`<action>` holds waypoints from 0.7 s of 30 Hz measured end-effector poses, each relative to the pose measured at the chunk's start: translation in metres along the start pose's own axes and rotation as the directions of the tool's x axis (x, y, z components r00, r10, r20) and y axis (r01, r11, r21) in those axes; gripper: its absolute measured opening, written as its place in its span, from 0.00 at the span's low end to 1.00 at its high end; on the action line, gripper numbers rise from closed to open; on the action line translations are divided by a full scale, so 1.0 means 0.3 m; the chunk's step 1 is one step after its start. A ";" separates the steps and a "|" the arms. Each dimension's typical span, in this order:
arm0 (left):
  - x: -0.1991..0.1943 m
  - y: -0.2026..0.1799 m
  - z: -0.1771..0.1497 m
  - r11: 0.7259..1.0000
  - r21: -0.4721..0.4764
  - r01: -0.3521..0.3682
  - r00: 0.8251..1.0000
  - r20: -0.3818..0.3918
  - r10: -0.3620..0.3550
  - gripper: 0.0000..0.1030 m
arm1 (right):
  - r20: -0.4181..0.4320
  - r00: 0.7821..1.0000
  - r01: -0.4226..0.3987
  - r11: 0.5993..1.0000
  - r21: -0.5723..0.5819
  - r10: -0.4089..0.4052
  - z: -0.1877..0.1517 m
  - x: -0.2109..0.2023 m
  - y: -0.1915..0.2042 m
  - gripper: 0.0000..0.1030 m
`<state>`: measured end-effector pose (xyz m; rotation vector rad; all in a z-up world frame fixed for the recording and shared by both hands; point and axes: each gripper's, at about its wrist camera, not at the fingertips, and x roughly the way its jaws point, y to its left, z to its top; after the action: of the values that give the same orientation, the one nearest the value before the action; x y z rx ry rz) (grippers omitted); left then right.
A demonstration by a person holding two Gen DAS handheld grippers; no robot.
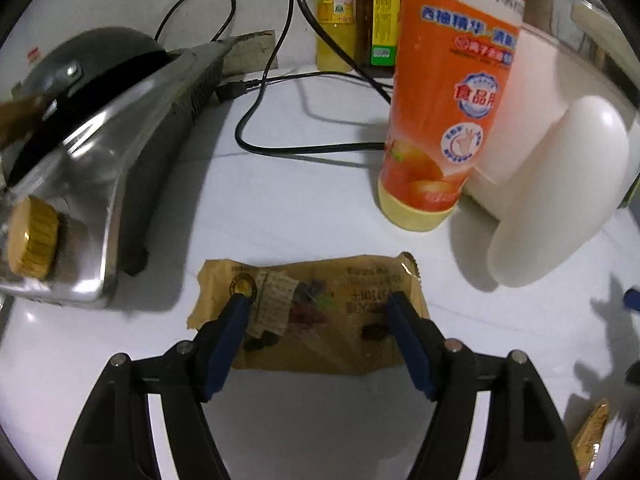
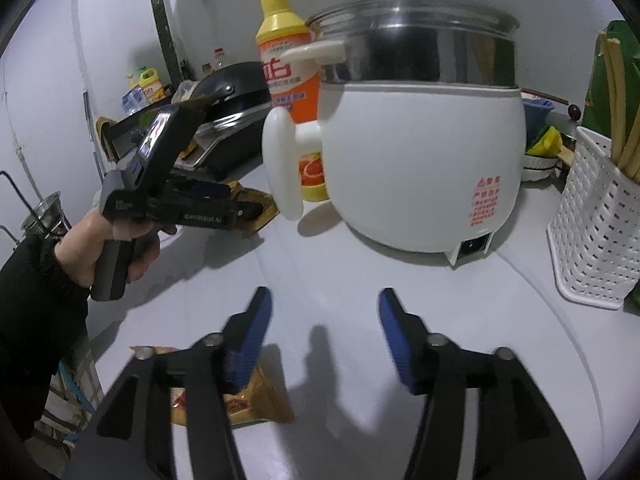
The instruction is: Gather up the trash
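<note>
A flat brown snack wrapper (image 1: pixel 320 308) lies on the white counter in the left wrist view. My left gripper (image 1: pixel 318 300) is open, its two blue fingertips standing over the wrapper's left and right parts. The same wrapper (image 2: pixel 262 206) shows partly under the left gripper device (image 2: pixel 176 200) in the right wrist view. A second brown wrapper (image 2: pixel 256 396) lies on the counter under the left finger of my right gripper (image 2: pixel 324 304), which is open and empty. That second wrapper also shows at the lower right edge of the left wrist view (image 1: pixel 592 432).
A white electric pot (image 2: pixel 420 140) with a protruding handle (image 1: pixel 560 196) stands close behind. An orange detergent bottle (image 1: pixel 444 100) is beside it. A stove with a black pan (image 1: pixel 100 120) is at the left, black cables (image 1: pixel 256 120) behind. A white utensil basket (image 2: pixel 600 232) stands right.
</note>
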<state>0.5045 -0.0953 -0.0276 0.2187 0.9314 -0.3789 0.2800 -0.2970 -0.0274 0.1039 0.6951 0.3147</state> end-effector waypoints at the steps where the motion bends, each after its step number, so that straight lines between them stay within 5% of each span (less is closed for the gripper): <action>1: 0.000 -0.001 -0.004 1.000 0.004 0.005 1.000 0.009 -0.005 0.70 | -0.008 1.000 -0.013 1.000 0.000 0.013 -0.006 0.002 0.004 0.58; 4: -0.001 -0.009 -0.014 1.000 0.011 0.011 0.999 0.030 -0.012 0.69 | -0.025 0.999 -0.021 1.000 0.000 0.021 -0.023 0.004 0.011 0.58; 7: -0.011 -0.033 -0.022 0.999 0.027 0.022 0.999 0.042 -0.023 0.58 | -0.041 0.999 -0.027 1.000 0.010 0.028 -0.038 0.007 0.011 0.58; 12: -0.031 -0.107 -0.033 0.995 0.091 0.027 0.998 0.059 -0.033 0.16 | -0.067 0.996 -0.052 0.999 0.005 0.053 -0.053 0.022 0.030 0.58; 14: -0.031 -0.118 -0.030 0.995 0.089 0.037 0.997 0.059 -0.043 0.07 | -0.077 0.995 -0.066 0.998 0.007 0.066 -0.060 0.033 0.041 0.58; 21: -0.062 -0.142 -0.057 0.996 0.087 0.032 0.998 0.051 -0.036 0.01 | -0.125 0.983 -0.133 0.991 0.006 0.133 -0.077 0.073 0.094 0.59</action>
<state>0.4647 -0.1242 -0.0233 0.2710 0.8691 -0.4546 0.2739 -0.2634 -0.0530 0.1299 0.8135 0.4533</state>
